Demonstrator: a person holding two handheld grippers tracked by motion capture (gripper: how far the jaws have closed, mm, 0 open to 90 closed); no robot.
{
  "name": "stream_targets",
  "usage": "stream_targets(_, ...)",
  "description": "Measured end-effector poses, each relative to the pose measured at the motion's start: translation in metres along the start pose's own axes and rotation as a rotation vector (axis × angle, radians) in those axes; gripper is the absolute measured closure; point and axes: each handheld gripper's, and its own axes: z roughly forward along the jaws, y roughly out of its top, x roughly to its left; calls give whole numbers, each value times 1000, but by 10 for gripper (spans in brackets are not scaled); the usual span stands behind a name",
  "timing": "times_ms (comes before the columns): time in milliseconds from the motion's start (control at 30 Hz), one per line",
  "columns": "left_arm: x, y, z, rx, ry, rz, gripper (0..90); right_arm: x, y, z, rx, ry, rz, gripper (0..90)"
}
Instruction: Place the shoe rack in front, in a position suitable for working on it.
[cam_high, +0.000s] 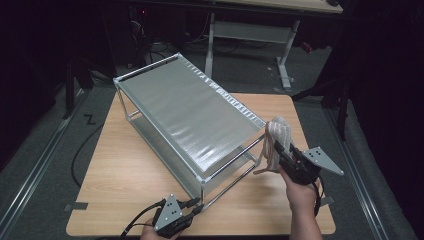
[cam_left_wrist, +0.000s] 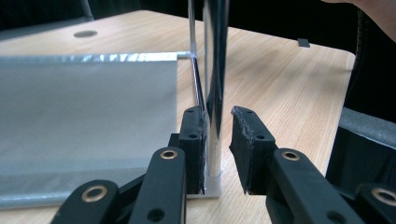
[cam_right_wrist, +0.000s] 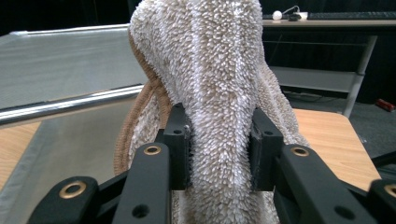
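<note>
A two-shelf metal rack (cam_high: 190, 112) stands slantwise on the wooden table (cam_high: 125, 175). At the table's front edge, my left gripper (cam_high: 197, 207) straddles the rack's near corner post (cam_high: 202, 192). In the left gripper view the chrome post (cam_left_wrist: 215, 70) stands between the jaws of this gripper (cam_left_wrist: 218, 119): one pad lies against it, the other stands off with a gap, so it is open. My right gripper (cam_high: 280, 150) is shut on a folded cream towel (cam_high: 278, 132), held upright beside the rack's right end. The towel (cam_right_wrist: 210, 70) bulges between that gripper's (cam_right_wrist: 219, 135) pads.
The rack's lower shelf (cam_left_wrist: 84, 116) lies just above the tabletop. Its top rail (cam_right_wrist: 70, 105) runs close to the towel. Bare table (cam_high: 295, 107) lies right of the rack. Another desk (cam_high: 250, 30) stands behind, and a cable (cam_high: 80, 150) lies on the floor at left.
</note>
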Motion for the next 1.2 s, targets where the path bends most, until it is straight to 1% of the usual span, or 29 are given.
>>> stream_targets(33, 0, 1, 1, -12, -2, -5, 736, -1, 0, 0, 3, -6, -3, 667)
stream_targets(133, 0, 2, 4, -12, -6, -3, 740, -2, -2, 0, 13, -21, -11, 667)
stream_targets(233, 1, 1, 6, -11, 1, -7, 796, -7, -6, 0, 34, -39, -1, 667)
stream_targets(333, 2, 2, 7, -5, -2, 1, 800, -13, -12, -1, 52, -52, 4, 668)
stream_targets(400, 2, 3, 10, -10, -4, -8, 803, -14, -14, -3, 65, -64, 7, 670)
stream_targets(467, 2, 4, 12, -10, -7, -6, 804, -15, -17, -5, 83, -68, 4, 671)
stream_targets(567, 2, 5, 15, -10, -14, -1, 804, -15, -22, -7, 103, -68, 3, 672)
stream_targets(667, 2, 6, 18, -10, -22, 1, 804, -15, -27, -8, 122, -54, 6, 672)
stream_targets(733, 2, 6, 20, -11, -29, 4, 805, -12, -29, -8, 133, -42, -3, 672)
stream_targets(800, 1, 7, 23, -12, -34, 3, 806, -9, -30, -8, 143, -41, -12, 671)
stream_targets(867, 1, 7, 24, -12, -35, 5, 806, -5, -30, -7, 143, -20, -13, 671)
stream_targets(1000, 0, 7, 22, -14, -36, 6, 806, 0, -28, -4, 144, -6, -24, 670)
stream_targets(1167, -1, 5, 19, -15, -32, 9, 805, -3, -28, 2, 150, -13, -3, 669)
stream_targets(1200, -1, 5, 19, -14, -30, 11, 805, -3, -27, 3, 148, -9, -2, 669)
